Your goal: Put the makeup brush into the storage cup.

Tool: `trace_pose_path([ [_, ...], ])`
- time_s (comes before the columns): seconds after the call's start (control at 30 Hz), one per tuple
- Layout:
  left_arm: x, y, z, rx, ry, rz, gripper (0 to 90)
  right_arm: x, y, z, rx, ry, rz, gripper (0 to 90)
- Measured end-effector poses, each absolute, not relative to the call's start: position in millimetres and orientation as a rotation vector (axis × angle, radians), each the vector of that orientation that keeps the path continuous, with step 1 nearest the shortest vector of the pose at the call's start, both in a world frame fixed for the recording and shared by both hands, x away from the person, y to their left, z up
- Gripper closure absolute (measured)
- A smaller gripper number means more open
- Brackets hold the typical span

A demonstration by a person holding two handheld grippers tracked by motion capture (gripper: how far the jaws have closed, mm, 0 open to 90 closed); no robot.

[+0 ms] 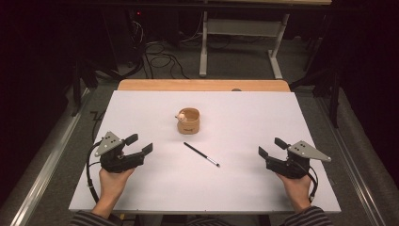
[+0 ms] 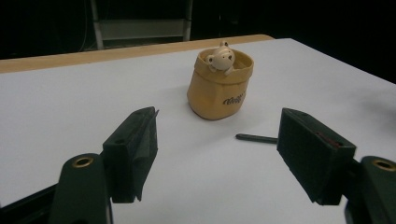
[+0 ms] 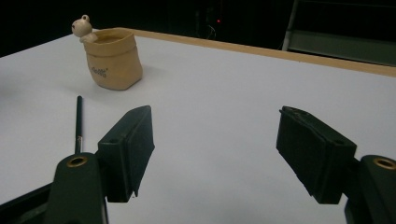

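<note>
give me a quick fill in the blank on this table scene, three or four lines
1. The black pen lies flat on the white ____.
2. The tan pot has a small ____ figure on its rim.
3. The left gripper and the right gripper both have ____ jaws with nothing between them.
4. The pen lies ____ the two grippers.

Missing words: table; bear; open; between

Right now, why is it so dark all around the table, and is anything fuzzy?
High view: light falls on the white table, the room behind stays dark. Left gripper view: the pot is sharp, the near jaws soft. Right gripper view: pen slightly blurry.
</note>
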State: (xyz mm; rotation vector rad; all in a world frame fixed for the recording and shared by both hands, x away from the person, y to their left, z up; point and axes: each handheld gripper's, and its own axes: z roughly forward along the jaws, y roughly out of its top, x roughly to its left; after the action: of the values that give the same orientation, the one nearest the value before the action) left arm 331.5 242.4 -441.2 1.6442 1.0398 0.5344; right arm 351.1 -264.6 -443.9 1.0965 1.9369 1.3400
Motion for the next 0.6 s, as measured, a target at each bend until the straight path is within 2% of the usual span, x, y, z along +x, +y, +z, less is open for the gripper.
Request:
trace_pose_path([
  [0.6, 332.1, 241.4, -441.6, 1.66, 1.037, 0.519, 29.6, 351.4, -264.7, -445.4, 1.102, 1.946, 1.336, 28.9],
])
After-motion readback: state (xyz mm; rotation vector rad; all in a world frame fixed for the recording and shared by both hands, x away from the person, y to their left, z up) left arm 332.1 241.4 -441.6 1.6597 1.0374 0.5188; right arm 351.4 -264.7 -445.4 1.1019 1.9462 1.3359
